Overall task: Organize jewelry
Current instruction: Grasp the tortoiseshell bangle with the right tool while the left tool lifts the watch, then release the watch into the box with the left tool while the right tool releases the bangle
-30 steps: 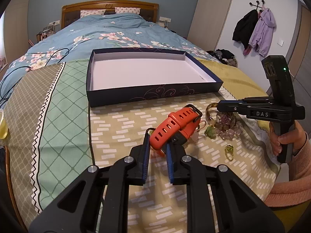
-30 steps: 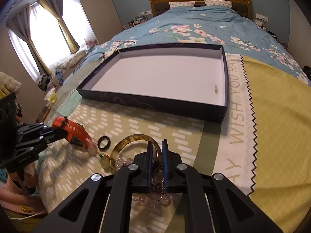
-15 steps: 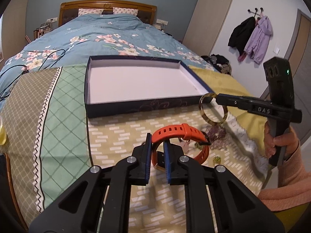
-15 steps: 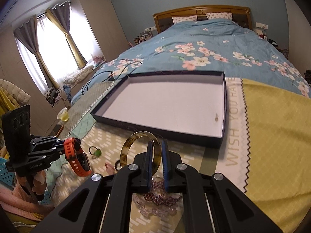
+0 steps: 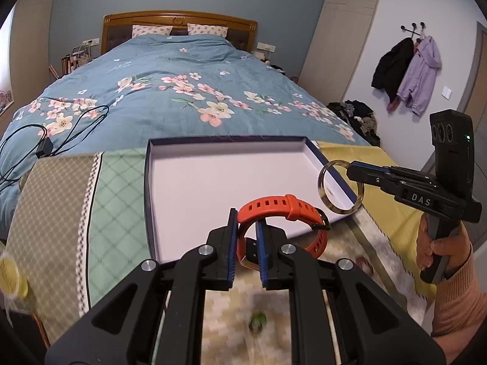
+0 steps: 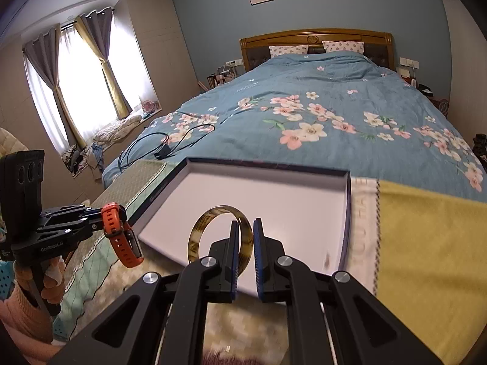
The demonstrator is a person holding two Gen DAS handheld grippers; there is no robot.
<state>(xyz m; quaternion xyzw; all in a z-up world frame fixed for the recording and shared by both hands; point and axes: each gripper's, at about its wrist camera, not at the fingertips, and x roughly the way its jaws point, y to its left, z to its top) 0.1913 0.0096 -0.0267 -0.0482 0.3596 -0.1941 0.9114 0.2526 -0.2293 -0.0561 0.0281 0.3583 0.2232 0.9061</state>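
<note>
Presently the left gripper (image 5: 246, 231) was clamped on the orange watch (image 5: 283, 210); the right gripper (image 6: 246, 245) pinched the tortoiseshell bangle (image 6: 202, 231), both above the open box (image 5: 213, 179).

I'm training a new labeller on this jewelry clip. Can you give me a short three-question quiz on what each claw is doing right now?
1. True or false: the left claw grips the orange watch.
2. What does the right claw hold: A) beaded bracelet B) tortoiseshell bangle C) ring?
3. Fill in: the navy box holds ____ jewelry so far.

Key: 1 true; 2 B; 3 no.
</note>
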